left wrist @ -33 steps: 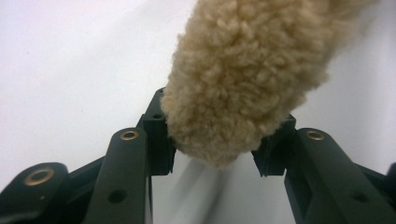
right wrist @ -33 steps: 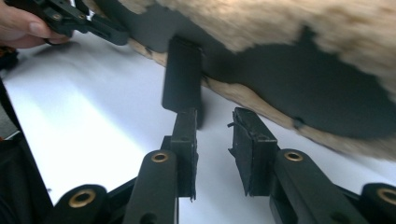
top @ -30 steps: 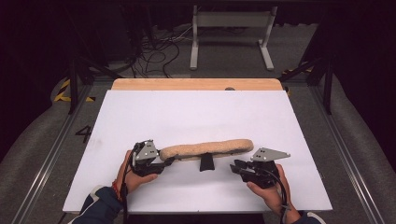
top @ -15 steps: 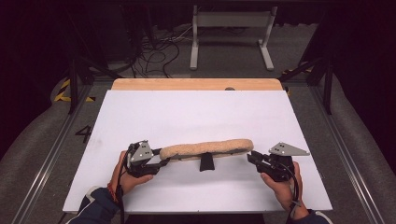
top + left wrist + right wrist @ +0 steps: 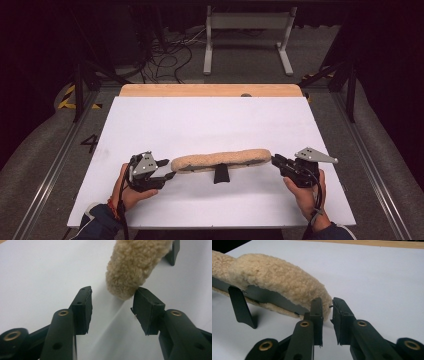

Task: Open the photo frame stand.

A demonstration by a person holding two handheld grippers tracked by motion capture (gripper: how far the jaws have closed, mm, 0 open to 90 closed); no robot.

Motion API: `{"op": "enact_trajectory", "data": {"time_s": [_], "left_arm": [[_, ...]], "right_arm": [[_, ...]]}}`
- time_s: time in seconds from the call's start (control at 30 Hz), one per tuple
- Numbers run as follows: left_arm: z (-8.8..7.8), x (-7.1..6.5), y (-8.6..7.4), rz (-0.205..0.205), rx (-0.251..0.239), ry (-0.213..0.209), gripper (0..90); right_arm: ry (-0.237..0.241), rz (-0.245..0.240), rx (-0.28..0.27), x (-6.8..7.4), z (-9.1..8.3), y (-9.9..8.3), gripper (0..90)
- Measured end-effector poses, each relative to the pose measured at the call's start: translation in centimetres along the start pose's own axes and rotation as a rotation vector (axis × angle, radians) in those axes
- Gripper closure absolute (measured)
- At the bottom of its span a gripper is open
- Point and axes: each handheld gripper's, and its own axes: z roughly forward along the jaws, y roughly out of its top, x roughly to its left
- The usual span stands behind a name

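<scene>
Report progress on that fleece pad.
Done: the fleece pad lies flat on the white table. In hand: the left gripper has just been opening its jaws, clear of the pad's end; the right gripper has been closing at the other end, nothing pinched yet. Left: probably a grip there.

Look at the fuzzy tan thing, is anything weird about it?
A little: the fuzzy pad isn't lying flat on the white table. It is propped on a black strap sticking out underneath. Nothing looks torn or spilled.

Dark room, white table (image 5: 210, 120), cables (image 5: 170, 55) on floor.
</scene>
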Motion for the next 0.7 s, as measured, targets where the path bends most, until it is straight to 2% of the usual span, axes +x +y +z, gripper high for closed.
{"op": "enact_trajectory", "data": {"time_s": [0.3,0.4,0.5,0.53,0.7], "left_arm": [[-0.5,0.4,-1.4,-0.041,0.028,0.004,38.8],[-0.5,0.4,-1.5,-0.047,0.027,0.016,32.0],[-0.4,0.2,-1.4,-0.012,0.05,0.044,28.9],[-0.5,0.1,-1.4,0.001,0.049,0.042,28.5],[-0.9,0.0,-1.6,0.004,0.031,0.022,25.1]], "right_arm": [[0.017,0.002,0.019,-0.2,0.3,-0.2,75.3],[0.018,-0.001,0.025,-0.3,0.3,-0.3,74.6],[0.019,-0.001,0.027,-0.3,0.2,-0.4,74.6],[0.018,-0.004,0.028,-0.3,0.2,-0.4,74.7],[0.033,-0.003,0.029,-0.2,0.1,-0.5,74.0]]}}
